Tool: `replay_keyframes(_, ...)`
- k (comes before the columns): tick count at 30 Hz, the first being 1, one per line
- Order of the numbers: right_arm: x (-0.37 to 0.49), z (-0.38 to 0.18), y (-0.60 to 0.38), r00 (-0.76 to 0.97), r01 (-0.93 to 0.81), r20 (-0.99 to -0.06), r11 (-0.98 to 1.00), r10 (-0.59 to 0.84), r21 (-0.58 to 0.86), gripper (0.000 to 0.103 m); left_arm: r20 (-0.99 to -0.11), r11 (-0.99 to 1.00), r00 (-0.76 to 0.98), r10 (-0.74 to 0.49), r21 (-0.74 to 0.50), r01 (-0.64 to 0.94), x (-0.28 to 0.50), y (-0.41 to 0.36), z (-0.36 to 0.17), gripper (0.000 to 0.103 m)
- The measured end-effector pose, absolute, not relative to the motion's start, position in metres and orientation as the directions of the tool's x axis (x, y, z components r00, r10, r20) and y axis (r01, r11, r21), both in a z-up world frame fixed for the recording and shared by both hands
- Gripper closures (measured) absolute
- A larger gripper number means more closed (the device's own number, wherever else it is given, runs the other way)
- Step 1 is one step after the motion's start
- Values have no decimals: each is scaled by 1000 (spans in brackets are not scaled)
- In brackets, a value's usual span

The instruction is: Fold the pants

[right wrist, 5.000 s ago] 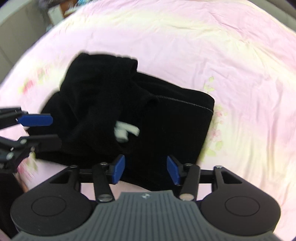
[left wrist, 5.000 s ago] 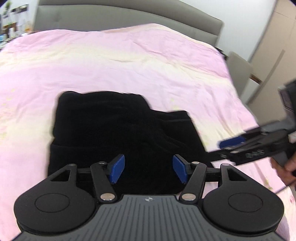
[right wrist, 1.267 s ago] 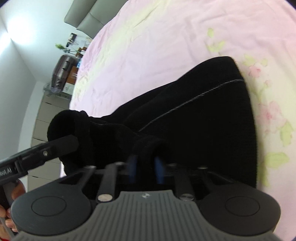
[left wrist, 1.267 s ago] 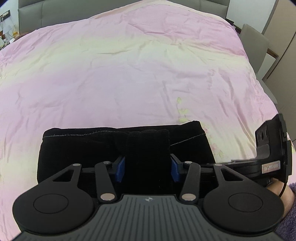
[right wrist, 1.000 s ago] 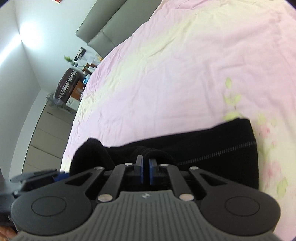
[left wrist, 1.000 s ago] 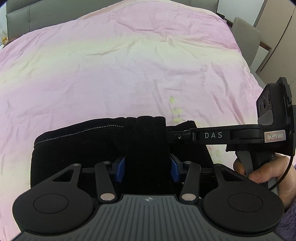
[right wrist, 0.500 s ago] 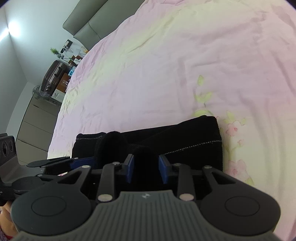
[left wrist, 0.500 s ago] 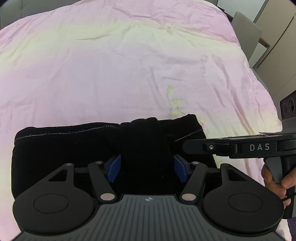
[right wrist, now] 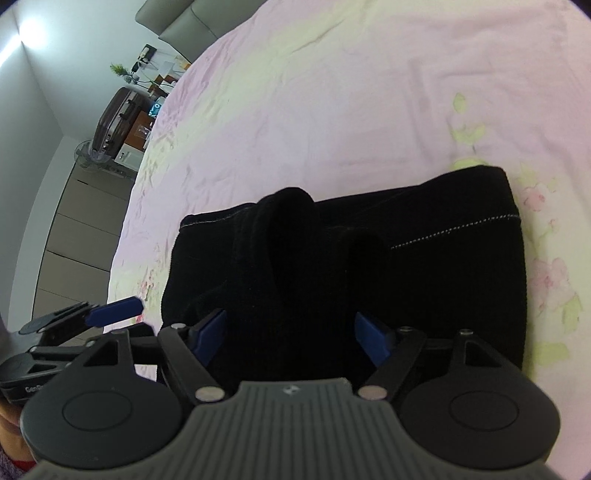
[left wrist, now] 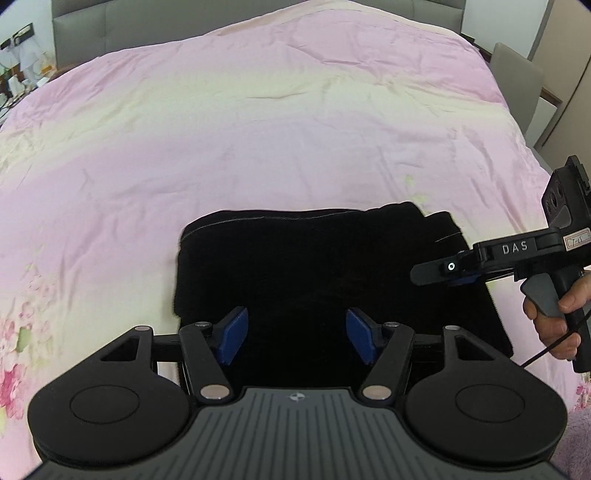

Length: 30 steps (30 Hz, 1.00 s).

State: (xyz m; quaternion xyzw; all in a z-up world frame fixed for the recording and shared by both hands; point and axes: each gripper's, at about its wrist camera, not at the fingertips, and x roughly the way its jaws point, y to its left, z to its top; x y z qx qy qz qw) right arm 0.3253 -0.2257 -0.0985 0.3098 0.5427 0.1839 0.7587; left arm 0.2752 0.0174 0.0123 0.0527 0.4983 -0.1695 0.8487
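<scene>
The black pants [left wrist: 325, 273] lie folded in a compact stack on the pink bed cover [left wrist: 258, 122]. In the right wrist view the pants [right wrist: 424, 266] show two raised humps of cloth on top. My left gripper [left wrist: 295, 334] is open and empty, just above the near edge of the stack. My right gripper [right wrist: 290, 332] is open over the stack with cloth lying between its blue pads, not pinched. The right gripper also shows in the left wrist view [left wrist: 443, 271] at the stack's right edge. The left gripper shows in the right wrist view [right wrist: 110, 317] at the left.
A grey headboard [left wrist: 147, 29] stands at the far end of the bed. A grey chair [left wrist: 517, 77] and wooden doors are off the bed's right side. A suitcase [right wrist: 114, 114], a fan and drawers stand beyond the bed's left side.
Both grippers have opened and let go of the folded cloth. The left gripper has drawn back, and the stack now lies flat on the bed.
</scene>
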Motion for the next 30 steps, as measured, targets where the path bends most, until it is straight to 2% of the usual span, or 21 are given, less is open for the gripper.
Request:
replay_keyframes(1, 327, -103, -225, 347, 74, -705, 731, 619, 678, 30, -865, 943, 449, -223, -75, 325, 273, 28, 13, 31)
replay_keyframes(3, 330, -108, -225, 370, 101, -684, 704, 629, 703, 38, -868, 952, 452, -203, -67, 299, 269, 47, 15, 31)
replay_keyframes(4, 332, -109, -223, 366, 109, -674, 690, 642, 716, 57, -870, 956, 454, -193, -63, 286, 267, 57, 15, 31)
replay_keyframes(5, 332, -107, -220, 366, 116, -678, 692, 637, 712, 63, -872, 959, 454, -185, -60, 276, 265, 66, 15, 31)
replay_keyframes(6, 331, -102, -215, 369, 97, -688, 710, 625, 697, 67, -875, 962, 450, -177, -57, 269, 264, 71, 14, 31)
replay_keyframes(8, 327, -82, -205, 394, 24, -700, 755, 595, 655, 81, -883, 966, 439, -164, -54, 252, 261, 81, 8, 31)
replay_keyframes(10, 321, -57, -199, 425, -34, -686, 768, 590, 639, 85, -889, 969, 427, -167, -67, 239, 258, 87, 1, 31)
replay_keyframes(14, 306, -2, -201, 494, -105, -672, 805, 552, 584, 86, -879, 965, 426, -212, -119, 235, 249, 91, -9, 31)
replay_keyframes(17, 301, 8, -224, 517, -46, -705, 838, 485, 544, 86, -867, 958, 433, -247, -153, 241, 243, 87, -13, 31)
replay_keyframes(23, 290, -49, -267, 471, 152, -804, 864, 364, 480, 86, -855, 952, 429, -291, -211, 223, 240, 84, -30, 31)
replay_keyframes(26, 287, -71, -271, 481, 188, -822, 880, 305, 437, 85, -853, 948, 418, -314, -257, 187, 240, 85, -43, 31)
replay_keyframes(30, 286, -74, -266, 472, 189, -836, 894, 280, 406, 84, -922, 973, 313, -227, -201, 111, 238, 82, -75, 39)
